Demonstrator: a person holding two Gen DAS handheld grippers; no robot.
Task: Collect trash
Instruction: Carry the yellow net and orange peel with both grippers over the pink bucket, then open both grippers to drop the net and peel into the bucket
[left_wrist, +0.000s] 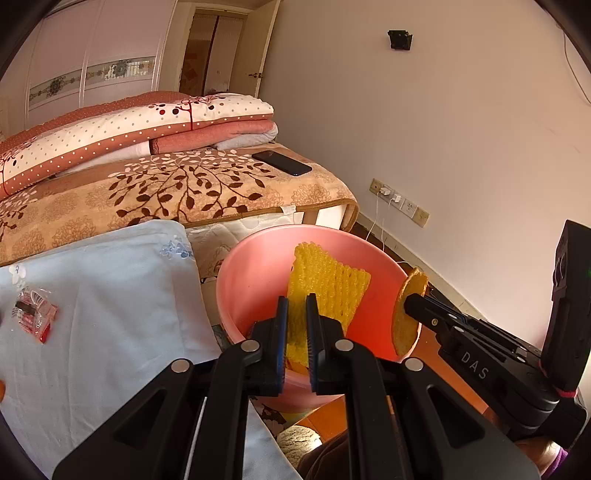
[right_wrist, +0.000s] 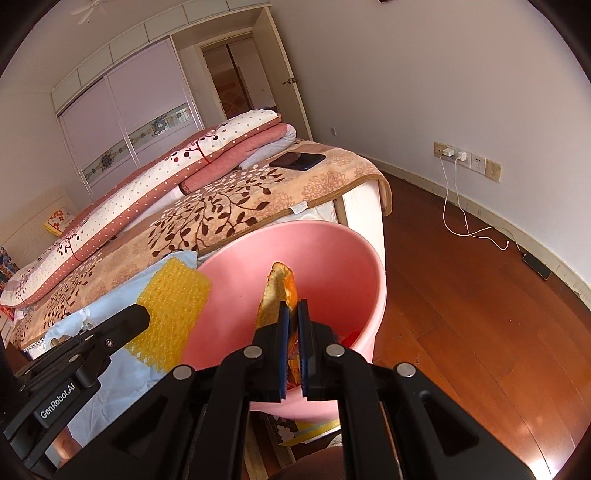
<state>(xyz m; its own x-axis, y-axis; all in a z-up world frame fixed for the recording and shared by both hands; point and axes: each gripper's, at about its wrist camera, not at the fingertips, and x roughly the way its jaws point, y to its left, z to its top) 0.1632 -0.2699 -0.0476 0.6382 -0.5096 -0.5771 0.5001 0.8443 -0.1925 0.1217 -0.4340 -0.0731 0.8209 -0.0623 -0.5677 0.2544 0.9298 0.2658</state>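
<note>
A pink plastic bin (left_wrist: 251, 273) (right_wrist: 332, 258) stands on the floor beside the bed. My left gripper (left_wrist: 297, 301) is shut on a yellow bubble-wrap sheet (left_wrist: 328, 284) (right_wrist: 173, 306), which it holds over the bin's mouth. At the bin's right rim in the left wrist view, my right gripper (left_wrist: 408, 302) (right_wrist: 291, 308) is shut on a piece of orange peel (left_wrist: 406, 314) (right_wrist: 277, 291). A red and clear wrapper (left_wrist: 35, 317) lies on the pale blue pillow (left_wrist: 110, 295) at the left.
The bed (right_wrist: 258, 192) with a leaf-patterned blanket carries folded quilts (left_wrist: 129, 125) and a dark phone (left_wrist: 282, 162) (right_wrist: 297, 160). White charger cables (right_wrist: 465, 218) trail from wall sockets onto the wooden floor (right_wrist: 461, 314). Something red (right_wrist: 351, 338) lies inside the bin.
</note>
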